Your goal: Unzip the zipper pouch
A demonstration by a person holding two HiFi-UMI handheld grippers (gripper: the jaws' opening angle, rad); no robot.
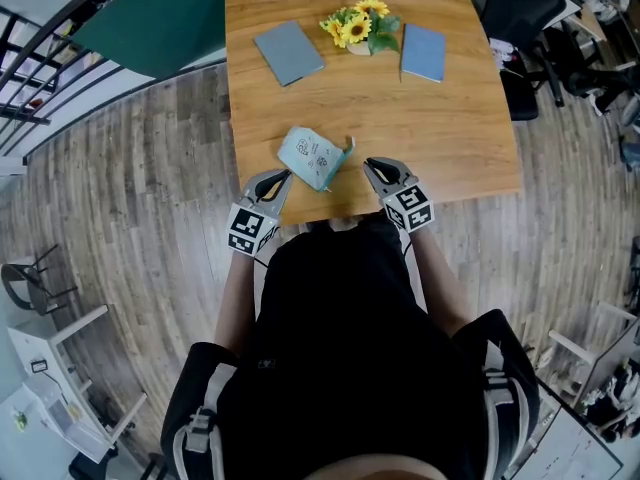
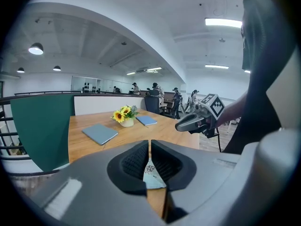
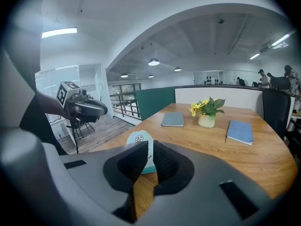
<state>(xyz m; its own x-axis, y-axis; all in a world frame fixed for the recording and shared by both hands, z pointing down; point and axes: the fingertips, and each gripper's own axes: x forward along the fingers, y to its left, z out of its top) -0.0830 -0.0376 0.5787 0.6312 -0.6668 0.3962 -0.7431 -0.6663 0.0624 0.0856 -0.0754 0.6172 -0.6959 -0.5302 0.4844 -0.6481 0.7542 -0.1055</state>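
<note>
A pale teal zipper pouch (image 1: 313,156) with printed figures sits near the front edge of the wooden table (image 1: 470,138), between my two grippers. My left gripper (image 1: 284,176) is at its lower left corner. In the left gripper view that gripper (image 2: 149,147) has its jaws closed to a thin slit, with the pouch's corner (image 2: 151,177) pinched in it. My right gripper (image 1: 368,164) is at the pouch's right end. In the right gripper view this gripper (image 3: 150,147) is nearly closed on the pouch's edge (image 3: 139,138), and the pouch stands up behind the jaws.
Two blue-grey notebooks (image 1: 288,51) (image 1: 423,52) lie at the back of the table, with a small pot of yellow flowers (image 1: 360,23) between them. A green panel (image 1: 150,23) and a railing stand to the left. A dark office chair (image 1: 525,18) is at the back right.
</note>
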